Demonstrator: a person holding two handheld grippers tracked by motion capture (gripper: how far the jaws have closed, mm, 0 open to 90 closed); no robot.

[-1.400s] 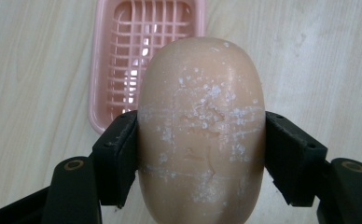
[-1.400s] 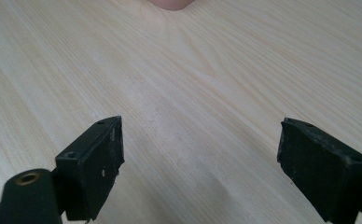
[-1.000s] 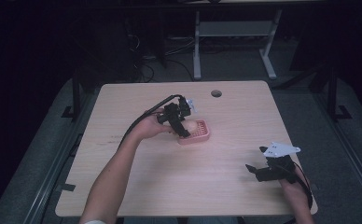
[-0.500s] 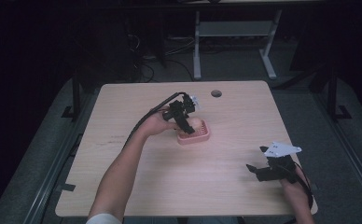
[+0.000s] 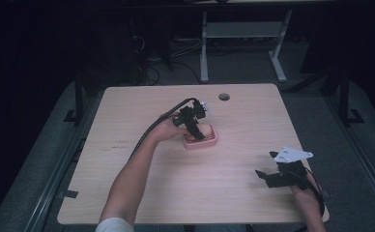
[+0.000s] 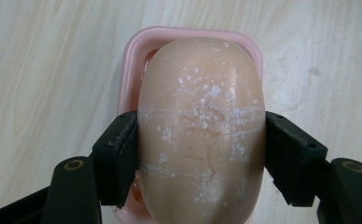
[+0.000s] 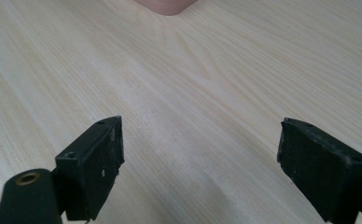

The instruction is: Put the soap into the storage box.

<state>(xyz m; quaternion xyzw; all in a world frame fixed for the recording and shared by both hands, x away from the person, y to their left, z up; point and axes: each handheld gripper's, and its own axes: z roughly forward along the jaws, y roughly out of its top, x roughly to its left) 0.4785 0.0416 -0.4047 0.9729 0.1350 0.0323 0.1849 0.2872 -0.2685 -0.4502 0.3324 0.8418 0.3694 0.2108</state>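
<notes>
Soap bar (image 6: 201, 135) clamped in our left gripper (image 6: 201, 154) over pink dish (image 6: 131, 70); right gripper (image 7: 200, 163) wide apart, holding nothing, above table (image 7: 216, 70).

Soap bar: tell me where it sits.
The soap bar sits over the pink dish mid-table, clamped in the left gripper.

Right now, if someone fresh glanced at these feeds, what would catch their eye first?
Probably the tan soap bar flecked with white, pinched at its sides by the left claw directly over the pink dish near the table's middle. Next, the right claw, jaws wide apart over bare wood at the near right corner, holding nothing.
</notes>
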